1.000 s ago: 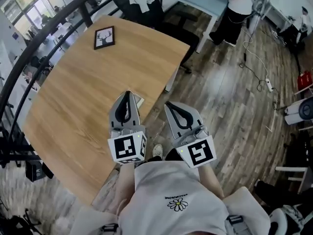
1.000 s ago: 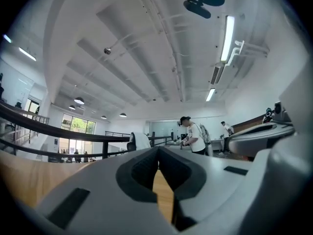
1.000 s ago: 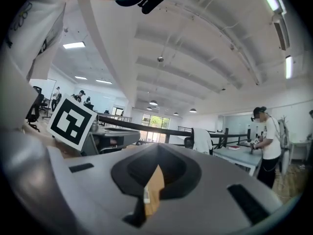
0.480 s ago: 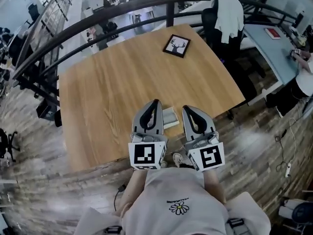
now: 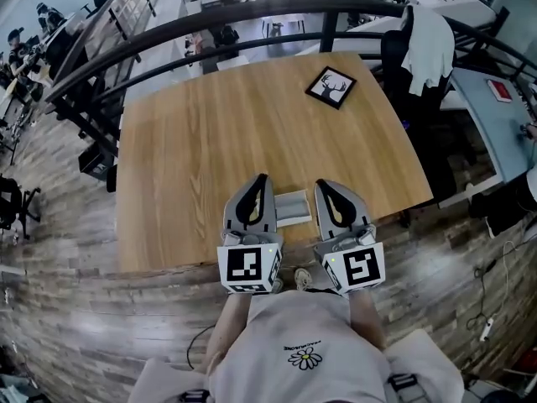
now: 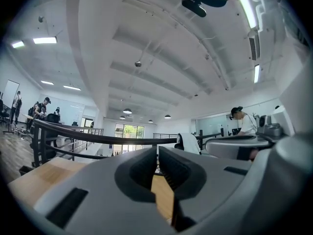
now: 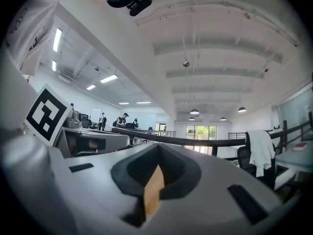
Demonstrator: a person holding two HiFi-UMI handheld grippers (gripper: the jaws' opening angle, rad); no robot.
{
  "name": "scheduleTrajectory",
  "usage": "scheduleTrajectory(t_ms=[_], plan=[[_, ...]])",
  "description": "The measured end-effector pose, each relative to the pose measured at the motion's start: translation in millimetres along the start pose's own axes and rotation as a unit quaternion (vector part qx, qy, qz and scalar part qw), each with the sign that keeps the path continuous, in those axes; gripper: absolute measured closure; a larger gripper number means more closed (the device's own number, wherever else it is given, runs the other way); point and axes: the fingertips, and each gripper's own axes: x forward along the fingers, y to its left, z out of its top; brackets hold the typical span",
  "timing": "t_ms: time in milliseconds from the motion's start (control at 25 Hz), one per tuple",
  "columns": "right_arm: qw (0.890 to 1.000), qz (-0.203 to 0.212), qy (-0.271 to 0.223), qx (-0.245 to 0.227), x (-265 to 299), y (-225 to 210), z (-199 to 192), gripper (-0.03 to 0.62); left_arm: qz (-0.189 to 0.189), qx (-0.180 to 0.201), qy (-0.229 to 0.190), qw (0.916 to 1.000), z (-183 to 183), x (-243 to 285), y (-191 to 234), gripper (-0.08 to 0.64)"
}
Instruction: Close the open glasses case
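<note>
A pale, flat glasses case (image 5: 293, 208) lies on the wooden table (image 5: 193, 158) close to its near edge. It is partly hidden by the grippers, and I cannot tell how far its lid stands open. My left gripper (image 5: 261, 178) is held level just left of the case, its jaws together with nothing in them. My right gripper (image 5: 324, 184) is held level just right of it, also shut and empty. Neither gripper view shows the case. In both of them only a sliver of tabletop (image 6: 162, 196) shows between the grey jaws (image 7: 153, 192).
A framed deer picture (image 5: 330, 87) lies at the table's far right. A black railing (image 5: 252, 20) curves behind the table. A chair draped with a white garment (image 5: 425, 37) and a blue-grey desk (image 5: 495, 107) stand to the right. The table's near edge is at my waist.
The person has turned to face the table squarely. Both grippers swung with them and now flank the case, which before showed only beside the left gripper. Both stayed shut.
</note>
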Motion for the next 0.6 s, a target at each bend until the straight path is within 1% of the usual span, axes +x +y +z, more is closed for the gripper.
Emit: scheduleTrajectory(t_ms=[280,400,440,520,600], plan=[[1.0,-0.01,0.013,-0.002,-7,-11,-10,0.584,-0.006,0.005,0.001,1.0,1,4,-5,0.54],[1.0,-0.017,0.02,-0.008,-11,-15,-12,0.584,-0.012,-0.004,-0.01,0.9999,6,5,-4,0.532],[1.0,-0.02,0.021,-0.008,-13,-17,-13,0.584,-0.018,-0.01,-0.008,0.9997,6,7,-4,0.502],[0.999,-0.025,0.02,-0.005,-14,-20,-13,0.584,-0.036,-0.021,0.003,0.9991,3,15,-4,0.41],[0.999,-0.027,0.017,-0.003,-13,-22,-12,0.584,-0.046,-0.022,0.013,0.9986,-1,24,-3,0.359]])
